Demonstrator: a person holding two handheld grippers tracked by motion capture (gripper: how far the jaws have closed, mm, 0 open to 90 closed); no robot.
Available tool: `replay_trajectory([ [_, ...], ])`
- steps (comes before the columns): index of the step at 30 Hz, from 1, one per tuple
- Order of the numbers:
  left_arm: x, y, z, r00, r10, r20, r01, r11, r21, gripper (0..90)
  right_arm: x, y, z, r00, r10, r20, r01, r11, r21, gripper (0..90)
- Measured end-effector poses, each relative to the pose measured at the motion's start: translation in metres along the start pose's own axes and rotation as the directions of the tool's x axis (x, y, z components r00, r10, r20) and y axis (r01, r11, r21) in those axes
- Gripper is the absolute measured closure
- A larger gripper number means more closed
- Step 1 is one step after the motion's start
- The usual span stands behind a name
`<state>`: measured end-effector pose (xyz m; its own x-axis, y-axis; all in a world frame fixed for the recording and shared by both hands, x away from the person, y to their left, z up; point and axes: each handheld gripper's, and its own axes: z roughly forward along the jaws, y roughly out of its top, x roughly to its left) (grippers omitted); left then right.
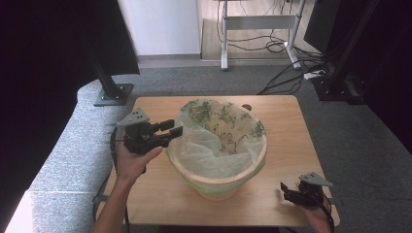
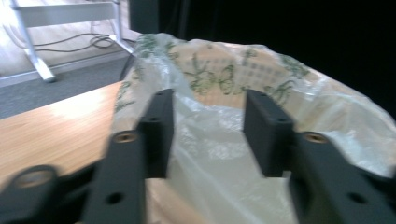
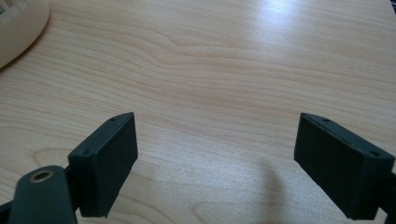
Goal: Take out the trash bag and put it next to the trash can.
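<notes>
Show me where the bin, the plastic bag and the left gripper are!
bin [image 1: 221, 180]: high view, on its bare cream wall at the front.
plastic bag [image 1: 214, 127]: high view, on the clear film inside the bin.
left gripper [image 1: 174, 127]: high view, midway between its two black fingertips.

a pale wooden table [image 1: 286, 145] stands on grey carpet [image 1: 204, 82], with a white metal desk frame [image 1: 257, 22] and loose black cables [image 1: 286, 77] on the floor behind it, a black stand base [image 1: 113, 94] at its far left corner, and dark curtains [image 1: 58, 48] beside.
</notes>
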<state>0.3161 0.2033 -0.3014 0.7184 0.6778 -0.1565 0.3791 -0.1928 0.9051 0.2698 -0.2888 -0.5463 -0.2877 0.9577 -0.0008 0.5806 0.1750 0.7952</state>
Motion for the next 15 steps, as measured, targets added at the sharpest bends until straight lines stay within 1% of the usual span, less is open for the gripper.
replay_trajectory([
  [2, 0.002, -0.004, -0.002, 1.0000, -0.006, -0.007, 0.006, 1.0000, 0.004, 43.8, 0.001, 0.000, 0.000, 1.0000, -0.003, 0.000, 0.003, 1.000, 0.000, 13.3],
  [4, 0.005, -0.008, -0.001, 0.9998, -0.017, -0.010, 0.017, 0.9997, 0.020, 39.5, 0.003, 0.000, 0.001, 1.0000, -0.009, 0.000, 0.009, 1.000, -0.001, 13.3],
  [6, 0.008, -0.011, 0.001, 0.9994, -0.031, -0.016, 0.031, 0.9992, 0.025, 38.5, 0.003, 0.000, 0.001, 1.0000, -0.010, -0.002, 0.010, 1.000, 0.004, 13.3],
  [7, 0.009, -0.012, 0.003, 0.9993, -0.036, -0.011, 0.036, 0.9990, 0.028, 38.8, 0.003, 0.000, 0.001, 1.0000, -0.009, -0.001, 0.009, 1.000, 0.003, 13.3],
  [8, 0.010, -0.014, 0.004, 0.9993, -0.034, -0.012, 0.035, 0.9989, 0.031, 41.6, 0.003, 0.000, 0.001, 1.0000, -0.010, 0.000, 0.010, 1.000, 0.004, 13.3],
  [9, 0.010, -0.015, 0.006, 0.9994, -0.031, -0.010, 0.032, 0.9989, 0.034, 47.9, 0.003, 0.000, 0.001, 0.9999, -0.010, 0.000, 0.010, 1.000, 0.004, 13.3],
  [10, 0.011, -0.016, 0.007, 0.9994, -0.034, -0.001, 0.034, 0.9987, 0.038, 54.9, 0.003, 0.000, 0.001, 0.9999, -0.010, 0.000, 0.010, 1.000, 0.004, 13.3],
  [12, 0.012, -0.017, 0.010, 0.9987, -0.045, 0.023, 0.044, 0.9976, 0.054, 71.7, 0.003, 0.000, 0.001, 1.0000, -0.008, 0.001, 0.008, 1.000, 0.003, 13.3],
  [14, 0.012, -0.017, 0.012, 0.9976, -0.055, 0.044, 0.051, 0.9963, 0.068, 84.6, 0.002, 0.000, 0.001, 1.0000, -0.006, 0.001, 0.006, 1.000, 0.001, 13.5],
  [15, 0.011, -0.016, 0.012, 0.9979, -0.049, 0.043, 0.046, 0.9965, 0.070, 89.5, 0.002, 0.000, 0.001, 1.0000, -0.005, 0.001, 0.005, 1.000, 0.001, 13.4],
])
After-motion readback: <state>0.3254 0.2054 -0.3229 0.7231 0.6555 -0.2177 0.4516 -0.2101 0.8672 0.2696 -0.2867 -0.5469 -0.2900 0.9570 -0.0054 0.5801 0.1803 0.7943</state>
